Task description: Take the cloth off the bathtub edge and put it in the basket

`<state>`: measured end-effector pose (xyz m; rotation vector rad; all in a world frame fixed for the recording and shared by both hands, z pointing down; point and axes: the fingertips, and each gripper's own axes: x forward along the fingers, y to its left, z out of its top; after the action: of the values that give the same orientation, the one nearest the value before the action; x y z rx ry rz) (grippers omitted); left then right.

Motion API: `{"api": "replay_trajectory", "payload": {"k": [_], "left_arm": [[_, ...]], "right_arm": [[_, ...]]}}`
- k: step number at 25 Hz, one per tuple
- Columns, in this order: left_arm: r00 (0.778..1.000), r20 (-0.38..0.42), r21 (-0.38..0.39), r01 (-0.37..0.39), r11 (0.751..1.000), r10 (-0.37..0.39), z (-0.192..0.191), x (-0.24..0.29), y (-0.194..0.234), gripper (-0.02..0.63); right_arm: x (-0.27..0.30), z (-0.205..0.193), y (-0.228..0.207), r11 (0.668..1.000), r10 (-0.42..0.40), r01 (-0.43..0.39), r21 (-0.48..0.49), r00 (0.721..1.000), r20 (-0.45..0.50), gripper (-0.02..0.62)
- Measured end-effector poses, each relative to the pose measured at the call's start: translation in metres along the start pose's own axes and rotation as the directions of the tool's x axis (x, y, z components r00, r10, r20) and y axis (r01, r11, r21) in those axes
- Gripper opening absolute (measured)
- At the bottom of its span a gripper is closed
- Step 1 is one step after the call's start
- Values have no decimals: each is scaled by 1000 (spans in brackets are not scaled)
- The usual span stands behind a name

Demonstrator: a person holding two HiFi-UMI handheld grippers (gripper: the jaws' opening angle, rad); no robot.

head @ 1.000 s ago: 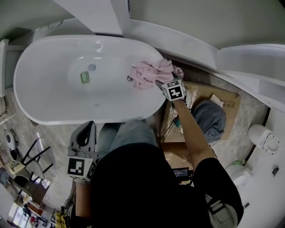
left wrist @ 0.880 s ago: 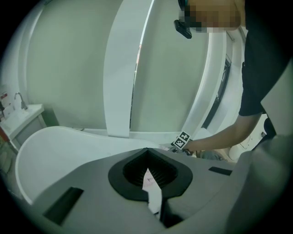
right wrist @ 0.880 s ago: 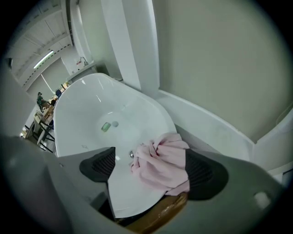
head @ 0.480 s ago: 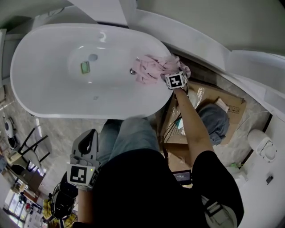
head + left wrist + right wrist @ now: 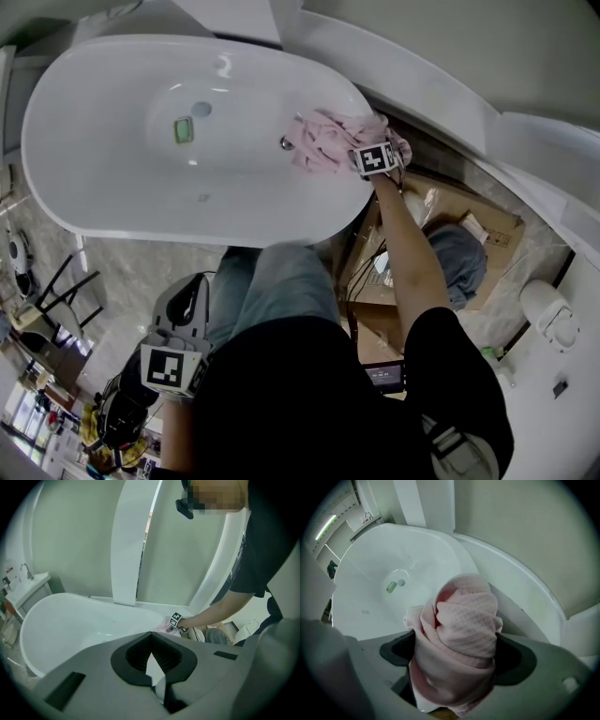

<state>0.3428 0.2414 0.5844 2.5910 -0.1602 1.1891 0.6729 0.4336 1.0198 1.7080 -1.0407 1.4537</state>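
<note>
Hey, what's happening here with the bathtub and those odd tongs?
A person bends over a white bathtub with a two-jaw gripper in each hand. The right gripper points down over a pink cloth bunched on the tub's edge; its jaws have just been opening and stand wide, with the cloth between them but not yet clamped. The left gripper hangs empty by the person's leg, jaws together.

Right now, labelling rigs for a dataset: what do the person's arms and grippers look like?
The left gripper and right gripper are grey with black jaw pads, each bearing a black-and-white marker cube. Black short-sleeved shirt. Right jaws have just been opening, cloth between them.
</note>
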Motion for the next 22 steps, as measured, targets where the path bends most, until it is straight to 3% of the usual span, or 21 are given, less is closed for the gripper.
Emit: {"api": "replay_trajectory", "payload": {"k": [2, 7, 15, 22], "left_arm": [[1000, -19, -12, -7, 1000, 7, -3, -2, 2, 6], [998, -50, -35, -28, 999, 26, -12, -9, 9, 6], [999, -18, -42, -28, 999, 27, -17, -16, 7, 6], [999, 26, -50, -44, 998, 45, -16, -34, 11, 6]], "right_arm": [[2, -1, -2, 999, -23, 22, -27, 999, -32, 490], [0, 1, -10, 997, -77, 76, -23, 996, -53, 350], [-15, 1, -11, 997, -63, 63, 48, 998, -15, 272], [-43, 2, -8, 989, -112, 112, 99, 994, 0, 197]]}}
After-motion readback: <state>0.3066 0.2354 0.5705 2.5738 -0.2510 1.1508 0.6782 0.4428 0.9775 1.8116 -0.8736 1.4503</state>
